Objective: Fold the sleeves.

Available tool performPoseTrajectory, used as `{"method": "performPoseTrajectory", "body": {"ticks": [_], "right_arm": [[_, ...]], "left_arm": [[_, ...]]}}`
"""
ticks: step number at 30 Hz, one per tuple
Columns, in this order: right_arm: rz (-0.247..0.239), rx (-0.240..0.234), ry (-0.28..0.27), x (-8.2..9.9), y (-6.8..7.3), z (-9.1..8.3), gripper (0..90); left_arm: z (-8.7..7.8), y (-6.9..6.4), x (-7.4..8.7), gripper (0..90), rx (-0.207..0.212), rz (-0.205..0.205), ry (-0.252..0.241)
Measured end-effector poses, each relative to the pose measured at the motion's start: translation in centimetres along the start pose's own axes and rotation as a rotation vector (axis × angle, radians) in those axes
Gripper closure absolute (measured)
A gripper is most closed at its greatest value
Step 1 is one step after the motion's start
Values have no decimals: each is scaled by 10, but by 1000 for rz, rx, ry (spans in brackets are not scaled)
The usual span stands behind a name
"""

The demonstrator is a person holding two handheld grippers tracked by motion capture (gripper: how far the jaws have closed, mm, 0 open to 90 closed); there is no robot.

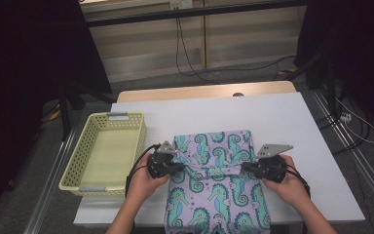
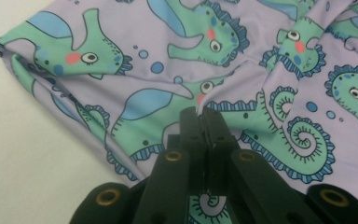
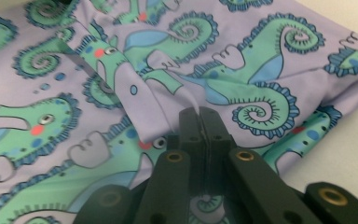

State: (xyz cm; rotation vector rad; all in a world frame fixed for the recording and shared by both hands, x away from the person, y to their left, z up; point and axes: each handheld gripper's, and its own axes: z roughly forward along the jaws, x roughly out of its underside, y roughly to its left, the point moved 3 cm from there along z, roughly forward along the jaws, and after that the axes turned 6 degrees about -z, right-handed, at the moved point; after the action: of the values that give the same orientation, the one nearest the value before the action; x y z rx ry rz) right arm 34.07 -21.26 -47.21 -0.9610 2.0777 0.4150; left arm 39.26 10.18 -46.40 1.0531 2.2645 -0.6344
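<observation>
A lilac cloth [image 1: 214,187] printed with green seahorses lies on the white table [image 1: 272,117]. Its far part is folded over and its near end hangs off the front edge. My left gripper [image 1: 180,166] is at the cloth's left edge by the fold, and my right gripper [image 1: 246,168] is at the right edge. In the left gripper view the left gripper [image 2: 203,112] is shut, pinching a pucker of the cloth [image 2: 177,56]. In the right gripper view the right gripper [image 3: 199,112] is likewise shut on a raised fold of the cloth [image 3: 242,70].
An empty pale yellow basket [image 1: 77,151] with perforated walls stands at the table's left edge, close to my left hand. Bare white table stretches behind and to the right of the cloth. Cables [image 1: 185,53] lie on the floor beyond the table.
</observation>
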Motion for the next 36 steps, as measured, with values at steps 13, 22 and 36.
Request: {"method": "performPoseTrajectory", "body": {"ticks": [13,22,36], "right_arm": [[18,-24,-42,2,4,-14,899],[15,-42,-59,2,10,-20,899],[-8,-51,-57,-3,16,-28,899]], "left_arm": [[-7,-9,4,891,56,-61,-7],[-17,-7,8,891,71,-73,-51],[-21,-13,12,891,88,-51,-50]]}}
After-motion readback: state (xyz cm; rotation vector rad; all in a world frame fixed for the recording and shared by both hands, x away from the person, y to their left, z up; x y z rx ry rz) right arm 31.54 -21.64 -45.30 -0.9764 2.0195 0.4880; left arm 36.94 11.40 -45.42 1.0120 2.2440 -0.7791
